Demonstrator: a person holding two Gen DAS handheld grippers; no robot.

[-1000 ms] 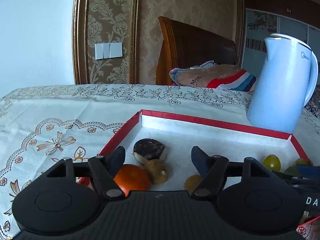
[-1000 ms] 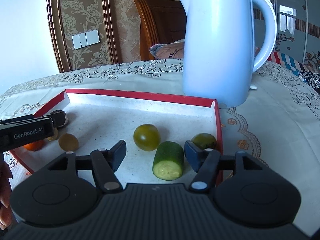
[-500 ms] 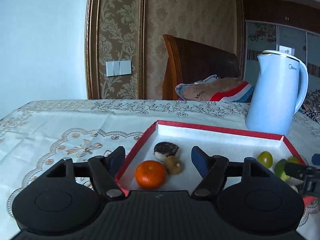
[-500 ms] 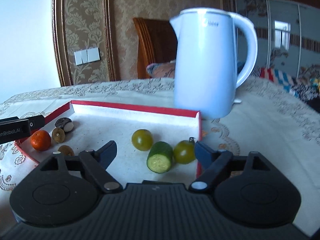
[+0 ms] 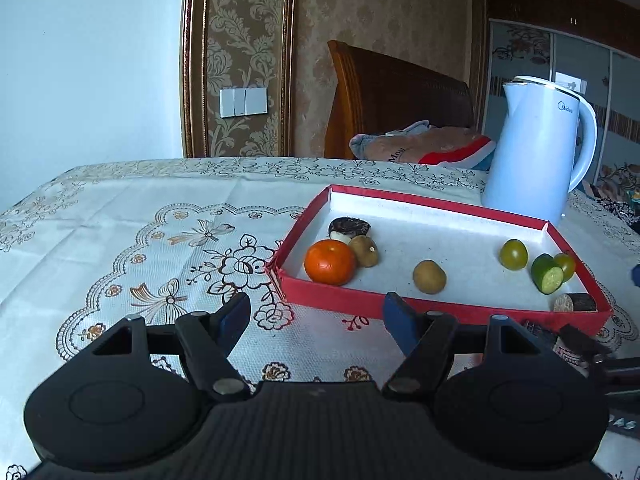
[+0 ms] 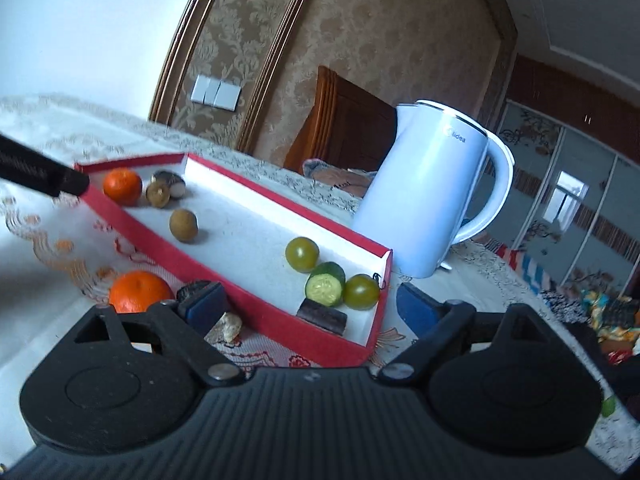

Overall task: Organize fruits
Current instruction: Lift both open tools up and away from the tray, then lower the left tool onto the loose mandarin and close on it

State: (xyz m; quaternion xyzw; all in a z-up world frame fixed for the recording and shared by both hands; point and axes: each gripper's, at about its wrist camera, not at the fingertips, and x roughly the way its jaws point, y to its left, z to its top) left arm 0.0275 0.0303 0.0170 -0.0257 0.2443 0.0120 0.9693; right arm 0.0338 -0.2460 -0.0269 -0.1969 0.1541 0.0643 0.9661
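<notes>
two grippers face a red-rimmed tray (image 5: 440,307) that sits on a floral tablecloth (image 5: 120,240). in the left wrist view the tray fills the middle right of the frame. at its left end an orange (image 5: 330,262) lies touching a brown fruit (image 5: 364,251), with a dark round fruit (image 5: 349,227) just behind them. another brown fruit (image 5: 429,277) lies alone near the front wall. at the right end a green tomato (image 5: 513,254) sits near a cut cucumber piece (image 5: 547,273), which touches a second green tomato (image 5: 565,265). a dark cylindrical piece (image 5: 575,303) lies in the front right corner. a pale blue kettle (image 5: 536,160) stands behind the tray, upper right.

the left gripper (image 5: 316,318) hovers over the cloth at the lower centre, jaws apart with nothing between them.

the right wrist view is tilted. the right gripper (image 6: 310,306) has its jaws opening, spread wide across the tray's near corner, and the pads press on nothing. outside the tray, at lower left, a second orange (image 6: 138,291) rests on the cloth beside a dark fruit (image 6: 194,289) and a pale chunk (image 6: 226,327).
</notes>
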